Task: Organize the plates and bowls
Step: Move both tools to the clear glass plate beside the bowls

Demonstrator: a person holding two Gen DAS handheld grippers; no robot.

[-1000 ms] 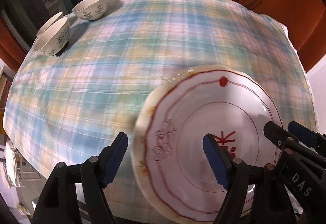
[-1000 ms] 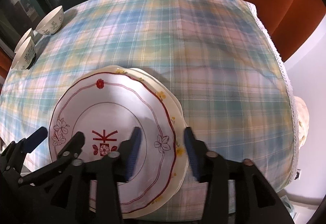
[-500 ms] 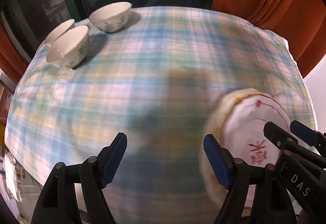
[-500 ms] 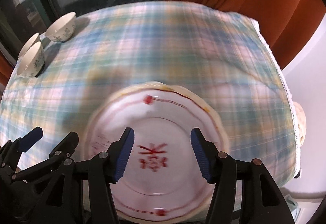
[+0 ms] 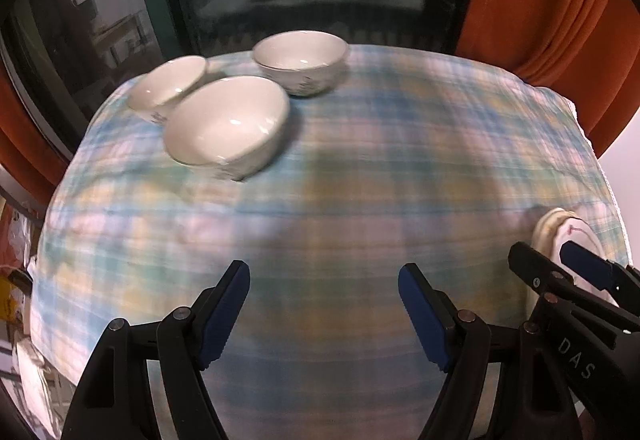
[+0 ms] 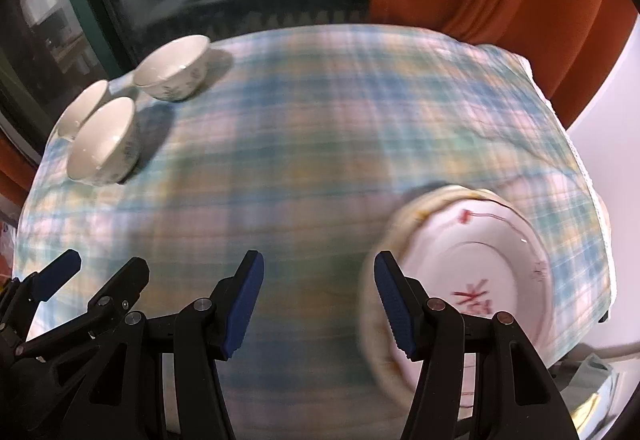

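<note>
Left wrist view is showing us three white ceramic bowls with small floral prints: the nearest bowl (image 5: 227, 125), a second bowl (image 5: 168, 87) touching it behind, and a third bowl (image 5: 301, 60) just beside them on the pastel plaid tablecloth (image 5: 360, 167). We are carrying both tongs empty, the left gripper (image 5: 324, 314) and right gripper (image 6: 319, 306) each gaping over bare cloth. The stacked red-trimmed white plates (image 6: 476, 284) are sitting near the right edge. We are judging it best to straddle the nearest bowl's rim squarely before nesting.
</note>
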